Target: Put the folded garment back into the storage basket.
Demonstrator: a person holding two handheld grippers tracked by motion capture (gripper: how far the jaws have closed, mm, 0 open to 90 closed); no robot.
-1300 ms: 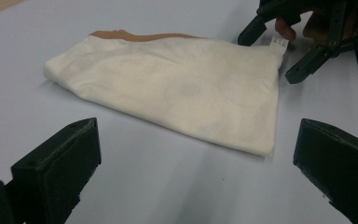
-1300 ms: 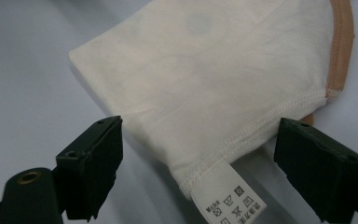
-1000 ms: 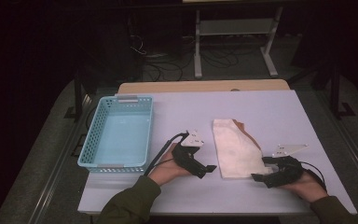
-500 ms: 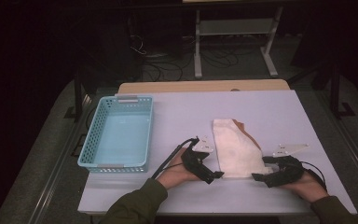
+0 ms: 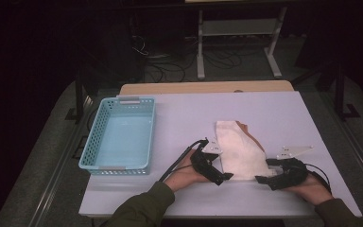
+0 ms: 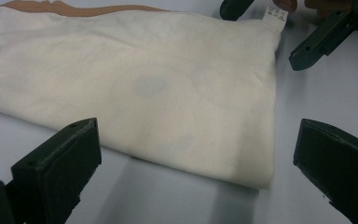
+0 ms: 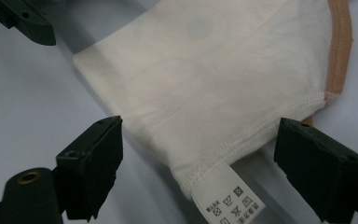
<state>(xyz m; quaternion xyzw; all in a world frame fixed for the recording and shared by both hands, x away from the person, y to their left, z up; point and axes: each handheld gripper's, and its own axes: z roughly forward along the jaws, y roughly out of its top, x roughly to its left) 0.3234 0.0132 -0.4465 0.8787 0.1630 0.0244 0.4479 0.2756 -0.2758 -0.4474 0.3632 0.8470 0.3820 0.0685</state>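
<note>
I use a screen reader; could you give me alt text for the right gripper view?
A folded cream cloth garment with a tan trim lies on the pale table, its white care label nearest the camera between the right gripper's open black jaws.

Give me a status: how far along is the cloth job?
Done: the cream cloth lies folded flat on the table. In hand: left gripper and right gripper sit at its near corners, jaws open, nothing gripped. Left: grasping it; probably moving it to the blue basket, which holds nothing.

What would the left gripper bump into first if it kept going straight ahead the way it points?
Probably the near folded edge of the cream cloth: the open left gripper faces it just ahead.
</note>
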